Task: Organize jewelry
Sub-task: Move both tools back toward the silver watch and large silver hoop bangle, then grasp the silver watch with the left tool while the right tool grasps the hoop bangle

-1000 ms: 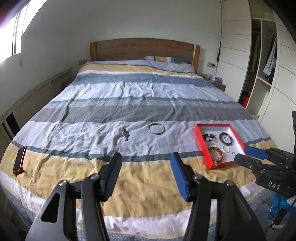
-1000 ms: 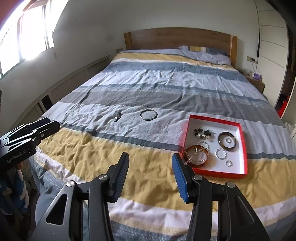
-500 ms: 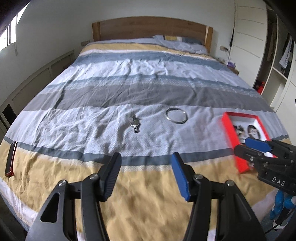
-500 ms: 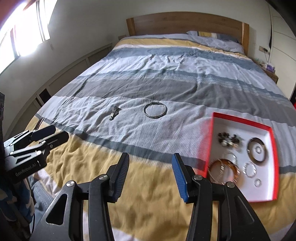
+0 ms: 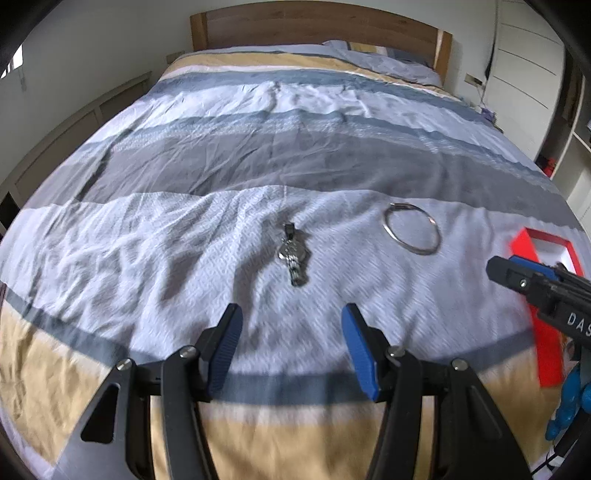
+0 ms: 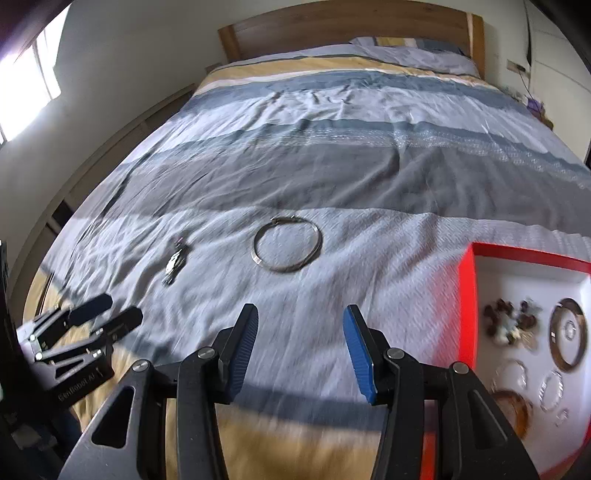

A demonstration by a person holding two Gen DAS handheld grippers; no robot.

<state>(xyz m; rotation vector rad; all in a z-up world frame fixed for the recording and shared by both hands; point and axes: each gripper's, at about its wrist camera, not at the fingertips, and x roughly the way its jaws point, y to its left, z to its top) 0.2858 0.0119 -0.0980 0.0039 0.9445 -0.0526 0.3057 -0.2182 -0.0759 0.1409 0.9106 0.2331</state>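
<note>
A small silver pendant (image 5: 294,254) lies on the white band of the striped duvet, just ahead of my open, empty left gripper (image 5: 291,349). A silver bangle (image 5: 412,228) lies to its right. In the right wrist view the bangle (image 6: 287,244) is ahead of my open, empty right gripper (image 6: 300,347), with the pendant (image 6: 175,263) to its left. A red box with a white inside (image 6: 466,295) holds several rings and bracelets at the right. The right gripper shows in the left wrist view (image 5: 517,273), in front of the box (image 5: 546,354).
The bed (image 5: 258,155) fills both views, with a wooden headboard (image 5: 314,26) and pillows at the far end. Wardrobe shelves (image 5: 576,122) stand to the right. The left gripper shows low at the left of the right wrist view (image 6: 105,312).
Both grippers have moved forward and lower over the bed, toward the pendant and the bangle. Both stay open. The red box has slid toward the right edge of both views.
</note>
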